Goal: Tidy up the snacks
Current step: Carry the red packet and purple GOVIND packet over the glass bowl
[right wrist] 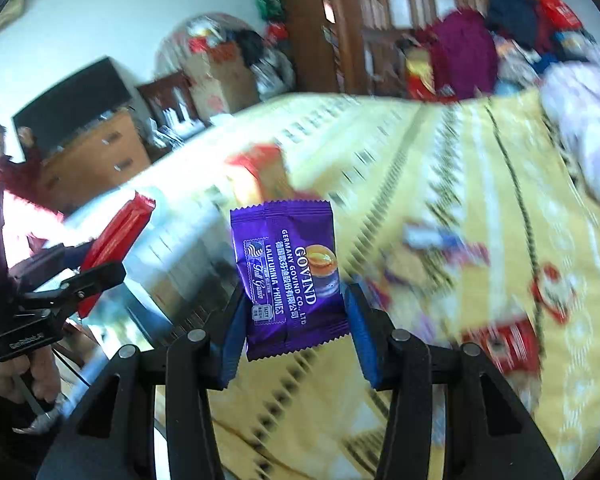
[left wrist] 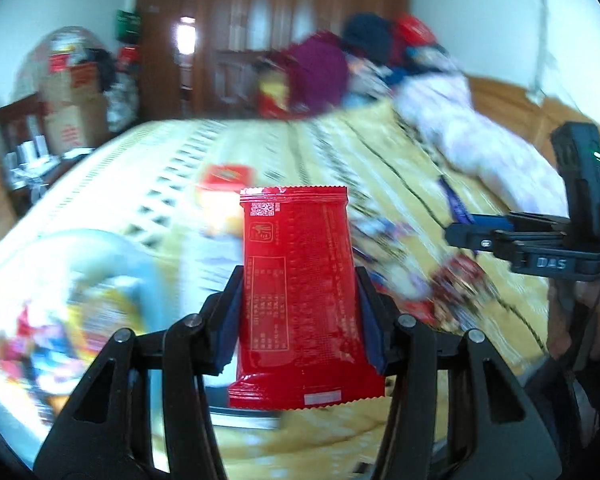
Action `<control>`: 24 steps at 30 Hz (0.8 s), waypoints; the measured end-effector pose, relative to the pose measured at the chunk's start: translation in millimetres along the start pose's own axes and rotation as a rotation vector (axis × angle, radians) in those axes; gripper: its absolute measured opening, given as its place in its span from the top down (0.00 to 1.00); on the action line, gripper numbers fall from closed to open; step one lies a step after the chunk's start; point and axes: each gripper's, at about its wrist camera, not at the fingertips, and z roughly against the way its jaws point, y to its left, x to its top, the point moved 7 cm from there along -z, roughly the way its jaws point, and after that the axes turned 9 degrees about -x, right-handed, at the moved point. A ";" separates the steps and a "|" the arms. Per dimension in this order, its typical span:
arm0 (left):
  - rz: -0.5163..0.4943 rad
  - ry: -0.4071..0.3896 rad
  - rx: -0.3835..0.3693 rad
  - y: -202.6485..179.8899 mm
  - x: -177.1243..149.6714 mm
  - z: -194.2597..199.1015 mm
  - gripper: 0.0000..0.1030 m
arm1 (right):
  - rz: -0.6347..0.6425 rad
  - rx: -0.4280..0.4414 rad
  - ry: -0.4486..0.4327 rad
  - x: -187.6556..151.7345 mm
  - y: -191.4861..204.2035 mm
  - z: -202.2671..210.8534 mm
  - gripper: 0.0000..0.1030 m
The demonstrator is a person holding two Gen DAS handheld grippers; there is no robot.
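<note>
Snacks are aloft above the yellow bedspread (left wrist: 380,152): left gripper (left wrist: 300,312) pinches a red packet (left wrist: 296,280), right gripper (right wrist: 294,320) a purple packet (right wrist: 288,276); slick wrappers gripped low could slip free

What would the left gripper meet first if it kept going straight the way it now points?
Probably the red box on the yellow bedspread, beyond the red packet the left gripper holds; blur leaves depth uncertain.
</note>
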 end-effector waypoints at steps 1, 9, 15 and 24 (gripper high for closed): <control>0.018 -0.019 0.033 18.3 5.1 10.8 0.50 | 0.011 0.021 -0.016 12.5 13.1 1.3 0.51; 0.228 -0.090 0.252 160.7 -2.1 75.2 0.50 | 0.134 0.237 -0.027 73.6 172.3 -28.0 0.51; 0.363 -0.070 0.290 217.2 -32.0 84.8 0.50 | 0.196 0.338 0.041 78.4 271.5 -60.8 0.51; 0.394 -0.046 0.264 231.6 -46.2 89.6 0.50 | 0.250 0.382 0.106 62.1 346.3 -94.3 0.51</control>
